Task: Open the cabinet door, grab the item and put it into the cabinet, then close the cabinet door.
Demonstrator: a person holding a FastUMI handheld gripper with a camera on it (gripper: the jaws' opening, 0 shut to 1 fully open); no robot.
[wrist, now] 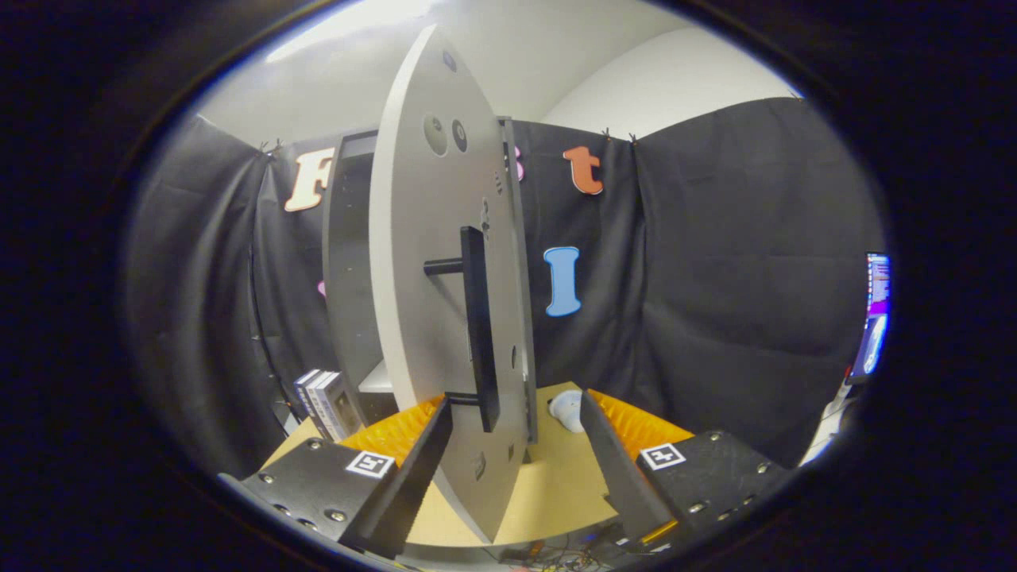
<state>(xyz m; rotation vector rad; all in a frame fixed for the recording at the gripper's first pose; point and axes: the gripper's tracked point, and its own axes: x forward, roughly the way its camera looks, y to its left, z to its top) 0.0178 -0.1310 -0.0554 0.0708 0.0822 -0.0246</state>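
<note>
The grey cabinet door [421,262] stands swung out towards me, nearly edge-on, and its lower part lies between my fingers. Its black vertical bar handle [477,326] ends just beside my left finger [425,453]. My gripper [515,405] is open, its fingers wide apart and neither one pressing on the door or the handle. Behind the door the cabinet body [348,270] shows a dark inside with a pale shelf [377,380]. A small white round item [567,409] lies on the table just beyond my right finger [608,453], to the right of the door.
The tan table top [556,485] runs under the door and fingers. A small boxed pack [322,401] stands left of the cabinet near the table's edge. Black cloth walls close the booth behind and to both sides. A lit screen [876,318] is far right.
</note>
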